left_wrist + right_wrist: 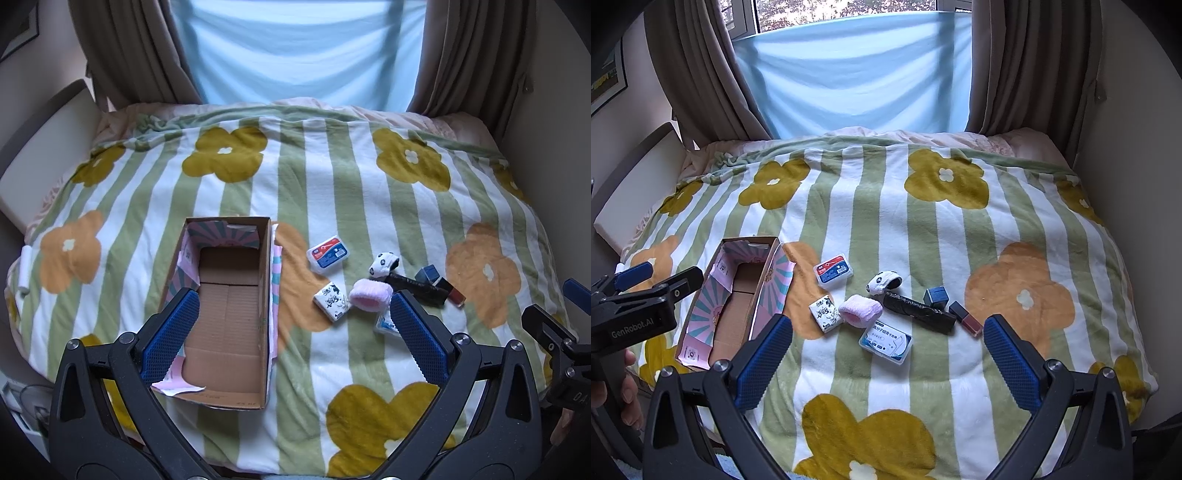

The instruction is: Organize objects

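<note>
Here my right camera shows things my left camera hides. It shows the whole clear floss box (885,341) and my hand (626,391) around the left gripper's handle. My left camera sees only a corner of that floss box, behind one blue finger, but it looks straight down into the cardboard box (227,314), which has nothing inside.

Everything lies on a soft blanket (923,229) with green stripes and big yellow and orange flowers. Behind the bed hang brown curtains (694,74) and a light blue sheet (849,70) over the window.

The small things sit in a bunch just right of the cardboard box. Nearest to it are a white pack with a red and blue label (833,270) and a black-and-white tissue pack (824,313). A pink fluffy roll (860,310) lies just beside the tissue pack. Farther right are a panda sock (884,282), a long black roll (919,312), a small blue cube (935,296) and a red lipstick (966,317).

My left gripper (291,332) is wide apart and holds nothing, over the near end of the cardboard box. My right gripper (886,363) is wide apart too, holding nothing, with the floss box just ahead between its fingers.
</note>
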The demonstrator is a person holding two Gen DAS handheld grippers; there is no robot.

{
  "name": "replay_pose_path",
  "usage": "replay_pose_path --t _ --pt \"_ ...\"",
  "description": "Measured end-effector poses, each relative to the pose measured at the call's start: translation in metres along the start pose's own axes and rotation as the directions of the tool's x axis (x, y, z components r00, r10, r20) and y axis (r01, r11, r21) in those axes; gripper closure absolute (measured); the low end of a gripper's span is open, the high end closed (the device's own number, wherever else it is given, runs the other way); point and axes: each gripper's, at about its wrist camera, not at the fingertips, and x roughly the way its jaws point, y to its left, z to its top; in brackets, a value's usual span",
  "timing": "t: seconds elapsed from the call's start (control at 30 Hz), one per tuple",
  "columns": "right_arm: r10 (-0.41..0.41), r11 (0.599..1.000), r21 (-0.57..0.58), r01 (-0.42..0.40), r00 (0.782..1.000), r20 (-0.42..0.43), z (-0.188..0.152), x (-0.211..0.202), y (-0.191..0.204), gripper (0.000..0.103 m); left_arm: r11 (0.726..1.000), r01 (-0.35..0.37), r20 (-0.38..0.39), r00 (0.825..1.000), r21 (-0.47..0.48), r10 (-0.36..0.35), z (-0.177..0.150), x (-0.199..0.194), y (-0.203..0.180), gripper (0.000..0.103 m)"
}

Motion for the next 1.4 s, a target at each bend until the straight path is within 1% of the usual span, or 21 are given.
replay_pose_path --t 1.4 --pt "0.005 1.000 0.000 -0.005 1.000 -0.005 -0.0004 -0.0046 -0.0086 0.001 1.000 0.019 -0.004 1.000 0.004 -0.019 -0.0007 0.0003 -0.0007 0.001"
